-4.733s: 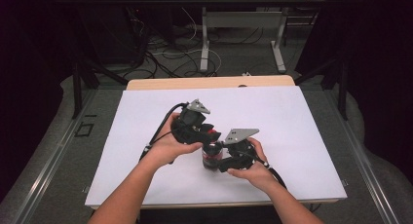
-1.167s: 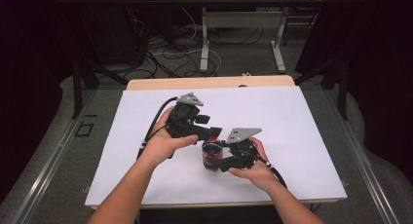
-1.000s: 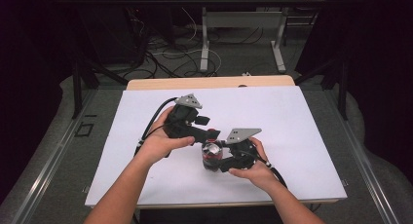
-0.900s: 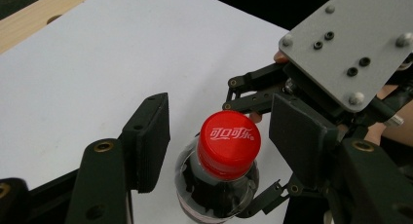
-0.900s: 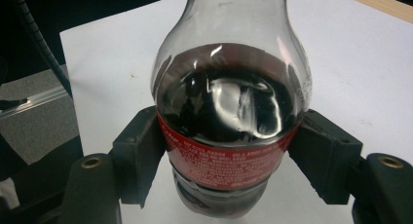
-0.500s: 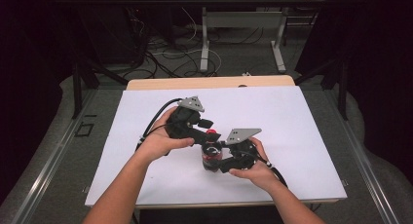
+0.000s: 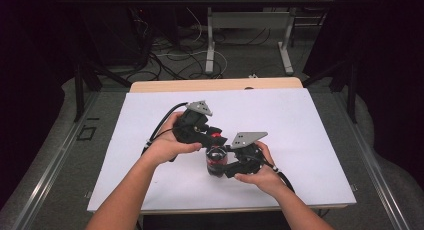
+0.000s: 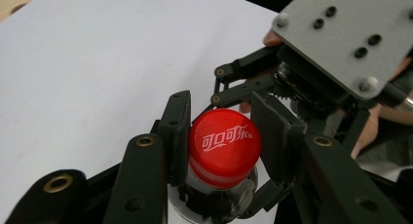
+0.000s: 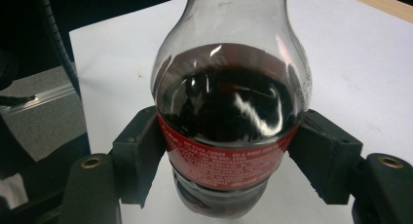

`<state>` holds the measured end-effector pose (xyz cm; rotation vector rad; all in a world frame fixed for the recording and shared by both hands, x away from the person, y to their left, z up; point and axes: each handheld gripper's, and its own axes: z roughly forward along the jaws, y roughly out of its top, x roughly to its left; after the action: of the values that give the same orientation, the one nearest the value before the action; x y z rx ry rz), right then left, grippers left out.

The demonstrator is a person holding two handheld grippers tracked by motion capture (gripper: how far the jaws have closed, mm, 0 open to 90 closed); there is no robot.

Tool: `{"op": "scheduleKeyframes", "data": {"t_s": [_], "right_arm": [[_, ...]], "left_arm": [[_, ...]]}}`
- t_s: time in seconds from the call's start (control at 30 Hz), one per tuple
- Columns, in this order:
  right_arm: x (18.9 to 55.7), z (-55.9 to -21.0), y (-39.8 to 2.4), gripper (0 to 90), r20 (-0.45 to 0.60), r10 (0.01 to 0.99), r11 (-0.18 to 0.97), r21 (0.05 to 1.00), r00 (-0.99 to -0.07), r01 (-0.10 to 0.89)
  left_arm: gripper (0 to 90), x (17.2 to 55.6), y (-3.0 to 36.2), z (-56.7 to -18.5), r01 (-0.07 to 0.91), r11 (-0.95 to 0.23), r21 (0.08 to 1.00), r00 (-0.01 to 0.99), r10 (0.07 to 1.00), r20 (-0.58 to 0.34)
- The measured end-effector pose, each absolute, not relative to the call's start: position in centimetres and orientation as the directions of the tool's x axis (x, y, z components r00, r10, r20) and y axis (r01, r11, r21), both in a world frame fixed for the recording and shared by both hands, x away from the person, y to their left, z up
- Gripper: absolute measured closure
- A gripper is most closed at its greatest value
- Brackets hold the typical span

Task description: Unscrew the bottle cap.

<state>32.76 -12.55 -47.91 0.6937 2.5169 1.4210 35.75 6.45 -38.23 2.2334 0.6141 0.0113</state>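
Note:
A small cola bottle [image 7: 216,162] with a red label stands upright on the white table top [image 7: 300,125]. Dark drink fills its belly [image 9: 229,107]. My right gripper [image 9: 234,156] is shut on the bottle at the label, one pad pressed on each side; the high view has this gripper [image 7: 226,166] to the bottle's right. My left gripper [image 8: 225,131] comes in from above with both pads against the red cap [image 8: 225,142], shut on it. From the high view the left gripper [image 7: 212,137] sits just above and left of the bottle.
The right gripper's grey plate [image 8: 341,34] and a hand behind it sit close beyond the cap. A wooden table edge [image 7: 215,84] runs along the back. Cables and table legs [image 7: 210,40] lie on the floor beyond. White surface spreads on all sides of the bottle.
My left gripper, which stood up and left of the bottle a second ago, has come down and right onto the cap. The right gripper and bottle have stayed put.

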Motion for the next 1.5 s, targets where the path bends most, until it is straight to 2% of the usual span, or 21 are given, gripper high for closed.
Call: {"op": "scheduleKeyframes", "data": {"t_s": [0.2,0.3,0.37,0.5,0.73,0.83,1.13,1.5], "right_arm": [[32.8,-48.1,-12.5,31.0,0.073,0.523,0.435,0.834,-0.849,0.339],[32.7,-48.2,-12.4,31.1,0.067,0.546,0.445,0.822,-0.835,0.357],[32.7,-48.3,-12.3,31.1,0.057,0.562,0.437,0.827,-0.825,0.354],[32.8,-48.3,-12.5,31.2,0.05,0.575,0.434,0.828,-0.817,0.356],[32.9,-48.2,-12.6,31.2,0.05,0.585,0.427,0.829,-0.809,0.36],[33.0,-48.3,-12.6,31.2,0.053,0.593,0.416,0.834,-0.803,0.363],[33.6,-48.4,-13.3,31.2,0.047,0.617,0.4,0.841,-0.786,0.364],[35.1,-48.8,-14.2,31.2,0.028,0.668,0.381,0.845,-0.743,0.374]], "left_arm": [[61.0,34.9,5.2,-38.1,0.565,-0.485,0.668,0.752,0.635,-0.175],[61.1,34.7,4.6,-38.2,0.689,-0.348,0.636,0.617,0.742,-0.262],[61.1,34.8,4.4,-38.2,0.711,-0.316,0.628,0.582,0.766,-0.272],[61.3,34.8,4.0,-38.1,0.716,-0.298,0.631,0.567,0.775,-0.278],[61.3,35.6,4.5,-37.8,0.743,-0.247,0.622,0.553,0.751,-0.361],[61.3,36.0,5.1,-37.7,0.738,-0.23,0.634,0.548,0.753,-0.364],[61.2,37.4,8.3,-38.0,0.75,-0.162,0.641,0.495,0.78,-0.383],[61.2,38.1,12.4,-40.9,0.76,-0.087,0.644,0.431,0.809,-0.4]]}}
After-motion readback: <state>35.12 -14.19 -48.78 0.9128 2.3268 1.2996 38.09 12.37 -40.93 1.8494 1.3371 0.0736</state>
